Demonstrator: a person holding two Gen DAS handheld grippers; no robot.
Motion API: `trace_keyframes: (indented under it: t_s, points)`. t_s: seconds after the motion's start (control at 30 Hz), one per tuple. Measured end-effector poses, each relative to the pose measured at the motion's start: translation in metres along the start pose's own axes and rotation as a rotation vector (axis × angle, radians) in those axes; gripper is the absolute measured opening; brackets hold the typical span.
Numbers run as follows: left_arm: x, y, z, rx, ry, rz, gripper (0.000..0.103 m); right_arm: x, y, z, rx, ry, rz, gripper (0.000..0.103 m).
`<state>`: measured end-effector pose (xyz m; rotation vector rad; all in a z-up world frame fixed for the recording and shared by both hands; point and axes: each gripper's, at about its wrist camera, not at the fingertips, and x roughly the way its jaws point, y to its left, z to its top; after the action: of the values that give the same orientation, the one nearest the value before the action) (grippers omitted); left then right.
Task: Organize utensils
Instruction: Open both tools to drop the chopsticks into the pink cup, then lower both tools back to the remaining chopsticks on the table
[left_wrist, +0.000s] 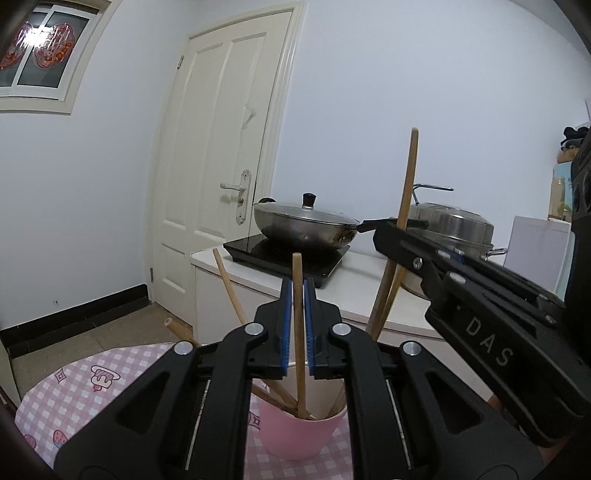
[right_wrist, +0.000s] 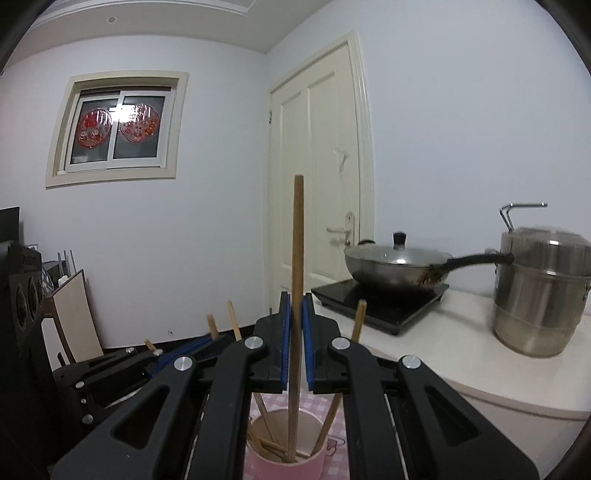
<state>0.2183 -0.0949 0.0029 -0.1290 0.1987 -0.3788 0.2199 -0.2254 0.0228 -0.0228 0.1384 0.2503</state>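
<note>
Chopsticks going into pink cup (left_wrist: 295, 432), lower centre.
Left gripper (left_wrist: 298, 295) slightly parted around one chopstick (left_wrist: 297, 332); right gripper (right_wrist: 294, 314) clamped on another (right_wrist: 297, 258). Behind: one lidded wok (left_wrist: 306, 225), one steel pot (right_wrist: 535, 295).

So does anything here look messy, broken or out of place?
Nothing broken or spilled. The wooden chopsticks in the pink cup splay out at different angles rather than standing together, and each gripper has one chopstick between its fingers.
</note>
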Motion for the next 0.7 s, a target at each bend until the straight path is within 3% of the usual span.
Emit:
trace_keyframes:
  t_s: [0.03,0.2,0.4,0.7]
  points:
    - [-0.001,0.001,0.001,-0.009,0.001,-0.003,0.025,0.000,-0.002,-0.001,0.008,0.007,0.001,0.005]
    - [-0.004,0.006,0.002,-0.030,-0.003,0.005,0.042,-0.003,-0.010,-0.003,0.047,0.018,0.001,0.006]
    - [-0.009,0.007,0.005,-0.034,-0.008,0.003,0.045,-0.006,-0.011,-0.001,0.063,0.027,0.008,0.006]
    - [-0.030,0.010,0.013,-0.024,-0.010,0.013,0.052,-0.020,-0.012,0.000,0.083,0.039,0.019,0.016]
